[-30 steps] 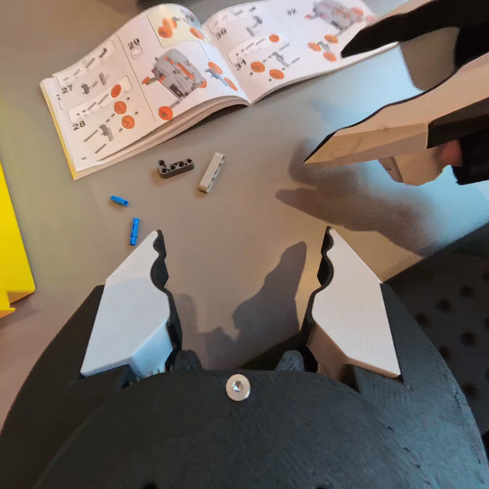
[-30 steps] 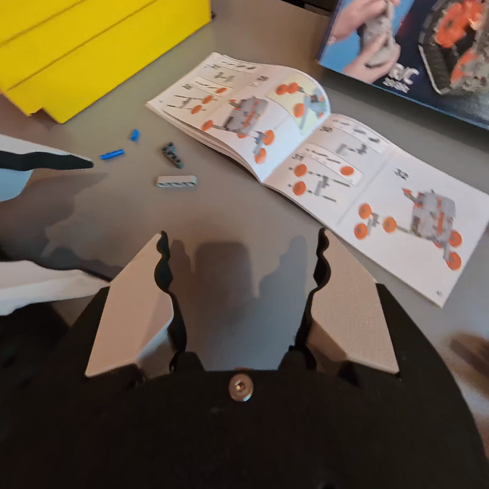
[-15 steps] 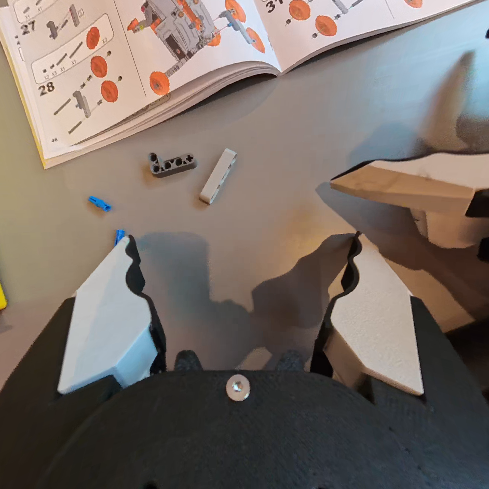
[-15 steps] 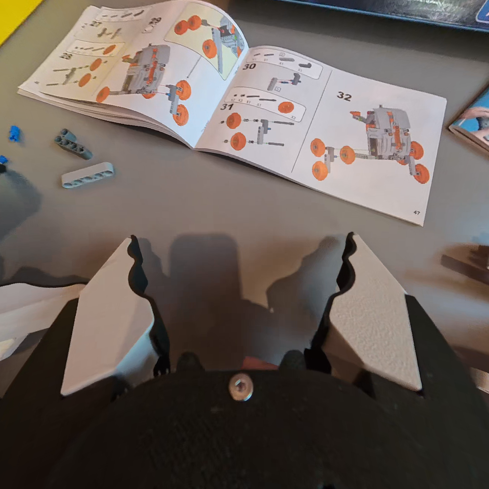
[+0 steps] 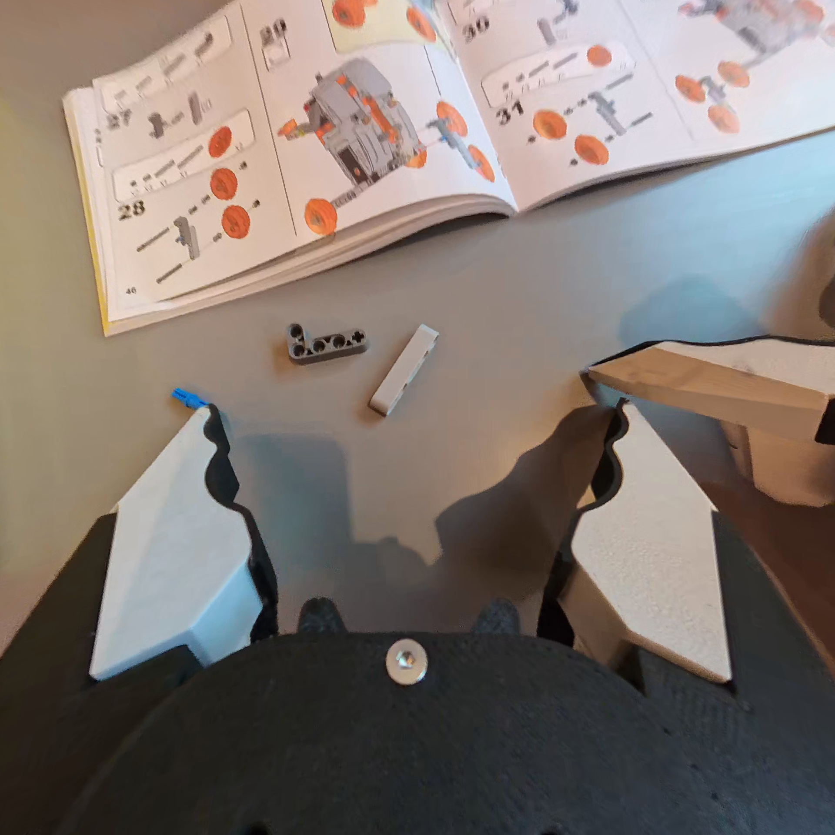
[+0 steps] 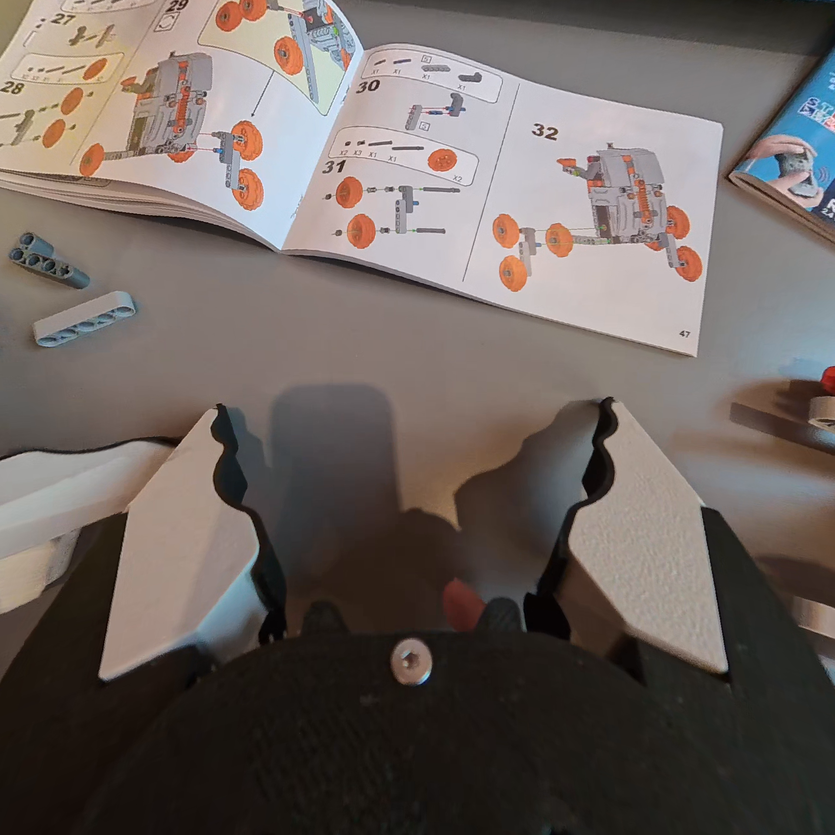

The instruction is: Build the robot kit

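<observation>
My left gripper (image 5: 415, 406) is open and empty, low over the grey table (image 5: 497, 280). Just ahead of it lie a light grey straight beam (image 5: 403, 369) and a dark grey L-shaped beam (image 5: 324, 344). A blue pin (image 5: 186, 397) lies at the tip of its left finger. My right gripper (image 6: 413, 406) is open and empty beside it, and one of its fingers (image 5: 705, 384) shows at the right of the left wrist view. The same two beams show at far left of the right wrist view: light grey (image 6: 86, 318), dark grey (image 6: 47, 261).
An open instruction booklet (image 6: 406, 171) lies flat beyond both grippers, also in the left wrist view (image 5: 316, 149). A blue printed box corner (image 6: 795, 153) sits at the right. A dark flat piece with small grey and red parts (image 6: 786, 418) lies at the right edge.
Both grippers have moved forward and lower toward the booklet and the loose beams. The yellow box has left both views. Both grippers stayed open.
</observation>
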Tool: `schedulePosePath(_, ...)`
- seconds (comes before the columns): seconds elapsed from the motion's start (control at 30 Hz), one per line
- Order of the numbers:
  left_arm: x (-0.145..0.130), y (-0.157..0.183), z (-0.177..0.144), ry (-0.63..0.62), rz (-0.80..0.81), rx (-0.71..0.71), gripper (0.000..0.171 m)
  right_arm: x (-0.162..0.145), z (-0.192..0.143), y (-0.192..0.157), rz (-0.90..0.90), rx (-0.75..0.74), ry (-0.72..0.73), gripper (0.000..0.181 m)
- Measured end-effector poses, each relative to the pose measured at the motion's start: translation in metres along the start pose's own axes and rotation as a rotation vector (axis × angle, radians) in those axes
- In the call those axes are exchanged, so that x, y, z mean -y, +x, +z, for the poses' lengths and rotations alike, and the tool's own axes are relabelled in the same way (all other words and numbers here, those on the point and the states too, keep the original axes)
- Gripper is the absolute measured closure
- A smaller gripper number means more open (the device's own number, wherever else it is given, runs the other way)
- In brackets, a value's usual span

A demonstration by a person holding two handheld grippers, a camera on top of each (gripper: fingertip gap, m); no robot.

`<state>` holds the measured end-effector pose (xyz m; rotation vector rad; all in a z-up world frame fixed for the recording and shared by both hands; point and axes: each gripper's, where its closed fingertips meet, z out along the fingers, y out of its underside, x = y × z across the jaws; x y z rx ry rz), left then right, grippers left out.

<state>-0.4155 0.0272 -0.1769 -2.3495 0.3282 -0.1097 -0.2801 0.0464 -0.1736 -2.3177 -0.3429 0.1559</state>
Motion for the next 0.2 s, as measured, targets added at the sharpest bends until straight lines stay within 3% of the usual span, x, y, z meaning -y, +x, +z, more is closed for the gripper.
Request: schedulePosePath(0.2, -0.0004, -0.0002, -0.0007, 0.006, -0.002, 0.004, 0.013, -0.0008, -0.0027, 0.0044, 0.025, -0.028, 0.009, 0.034)
